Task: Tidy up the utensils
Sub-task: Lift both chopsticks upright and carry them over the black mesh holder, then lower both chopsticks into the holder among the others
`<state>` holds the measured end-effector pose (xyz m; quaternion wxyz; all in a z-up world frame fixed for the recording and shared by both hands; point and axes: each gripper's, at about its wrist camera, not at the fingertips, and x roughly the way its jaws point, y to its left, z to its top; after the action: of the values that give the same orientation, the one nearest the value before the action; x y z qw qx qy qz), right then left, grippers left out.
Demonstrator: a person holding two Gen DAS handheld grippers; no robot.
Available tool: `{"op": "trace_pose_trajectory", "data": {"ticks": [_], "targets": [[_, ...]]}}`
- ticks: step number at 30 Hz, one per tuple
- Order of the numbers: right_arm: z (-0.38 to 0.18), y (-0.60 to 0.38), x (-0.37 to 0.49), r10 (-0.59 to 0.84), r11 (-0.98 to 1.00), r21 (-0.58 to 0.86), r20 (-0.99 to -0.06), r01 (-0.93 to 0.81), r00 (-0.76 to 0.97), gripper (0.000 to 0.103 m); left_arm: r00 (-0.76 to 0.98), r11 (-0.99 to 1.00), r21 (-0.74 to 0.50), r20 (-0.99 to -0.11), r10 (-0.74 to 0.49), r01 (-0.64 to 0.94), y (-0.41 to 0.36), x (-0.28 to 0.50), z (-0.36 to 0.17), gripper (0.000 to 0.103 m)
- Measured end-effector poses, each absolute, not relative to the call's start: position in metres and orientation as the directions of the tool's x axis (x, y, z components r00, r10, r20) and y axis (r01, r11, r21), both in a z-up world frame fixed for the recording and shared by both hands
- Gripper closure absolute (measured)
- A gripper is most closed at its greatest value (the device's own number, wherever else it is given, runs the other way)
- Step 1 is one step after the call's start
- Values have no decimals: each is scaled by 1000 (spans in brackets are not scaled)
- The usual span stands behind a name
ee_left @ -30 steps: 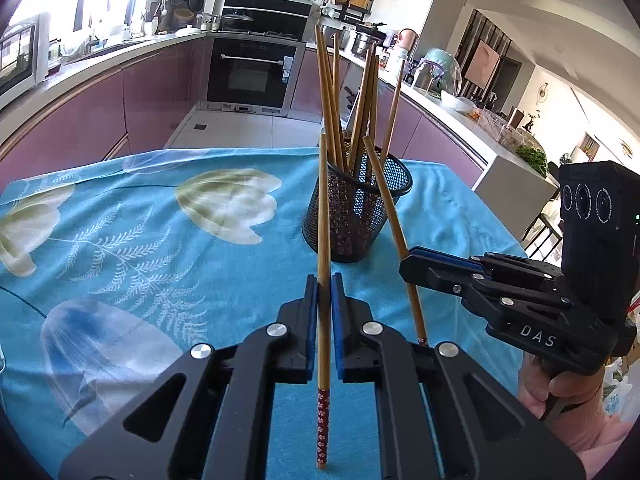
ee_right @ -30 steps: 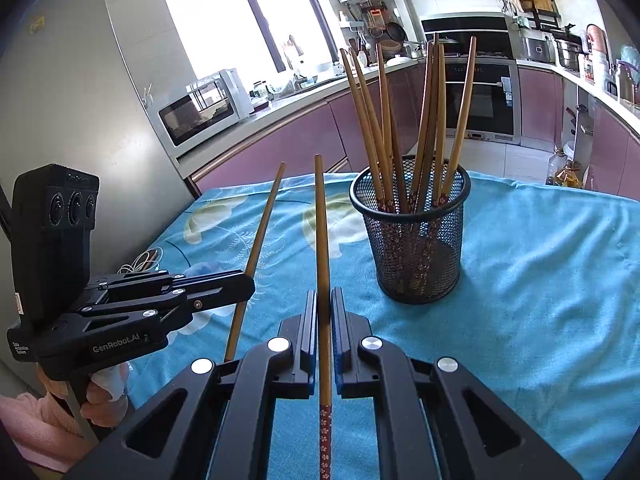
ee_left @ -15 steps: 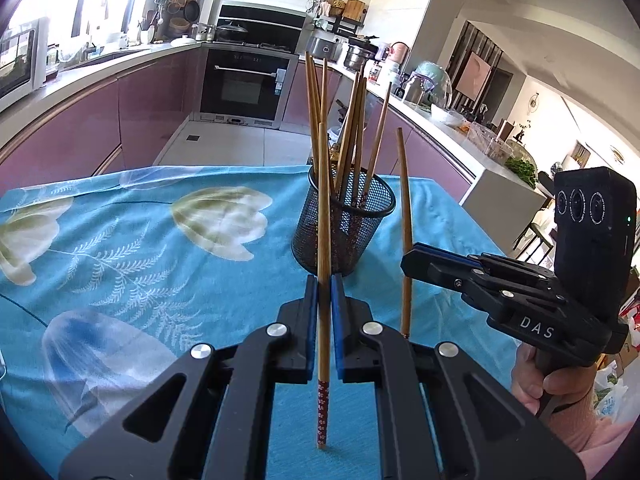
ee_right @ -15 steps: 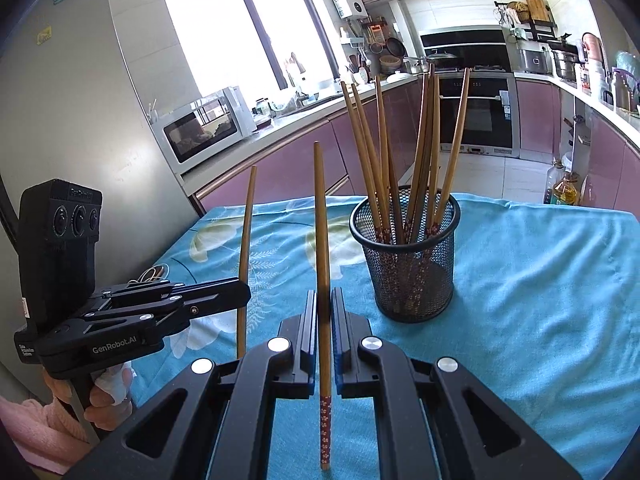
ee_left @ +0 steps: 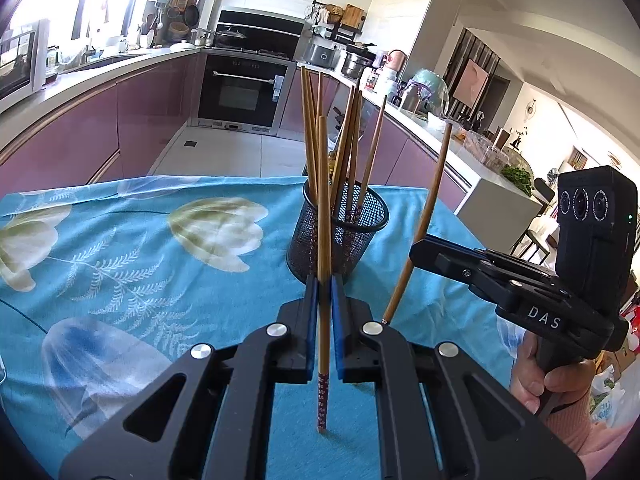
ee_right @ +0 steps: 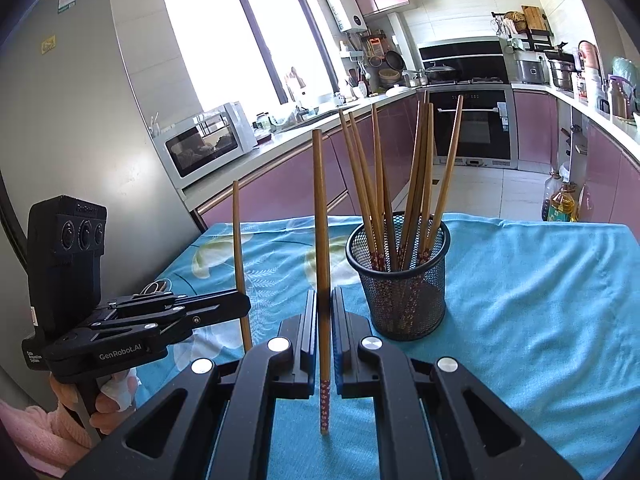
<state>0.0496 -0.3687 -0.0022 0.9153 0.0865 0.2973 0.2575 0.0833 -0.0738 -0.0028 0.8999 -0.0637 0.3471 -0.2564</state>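
1. Left wrist view: the left gripper (ee_left: 324, 300) is clenched on an upright chopstick (ee_left: 323, 216), near the mesh holder (ee_left: 340, 236) on the blue cloth (ee_left: 120, 264). Its long top could knock the chopsticks already standing there

2. Right wrist view: the right gripper (ee_right: 324, 312) grasps its own chopstick (ee_right: 322, 248) beside the holder (ee_right: 400, 284); lowering both together risks a clash at the rim

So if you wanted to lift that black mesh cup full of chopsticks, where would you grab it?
Probably the mesh cup is best taken by its rim on the near right, one finger inside and one outside, coming from above. The round wall looks too wide to span, and the chopsticks in the cup lean and fan out across the middle, leaving that edge freer.
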Motion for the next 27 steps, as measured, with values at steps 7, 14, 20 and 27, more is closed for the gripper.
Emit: {"op": "trace_pose_trajectory", "data": {"ticks": [7,14,20,27], "targets": [[6,-372,50,518,855,306,-484,-418,705,97,630,857,-295,-585,-511,422,-74,85,2,96],[11,-376,51,511,860,300,-475,-414,717,97,633,855,-289,-579,-514,430,-78,85,7,96],[15,-379,50,507,862,297,-468,-411,724,97,637,853,-286,-572,-517,436,-80,86,11,96],[21,-381,52,502,865,289,-458,-411,734,97,640,852,-283,-567,-519,441,-82,87,16,96]]}}
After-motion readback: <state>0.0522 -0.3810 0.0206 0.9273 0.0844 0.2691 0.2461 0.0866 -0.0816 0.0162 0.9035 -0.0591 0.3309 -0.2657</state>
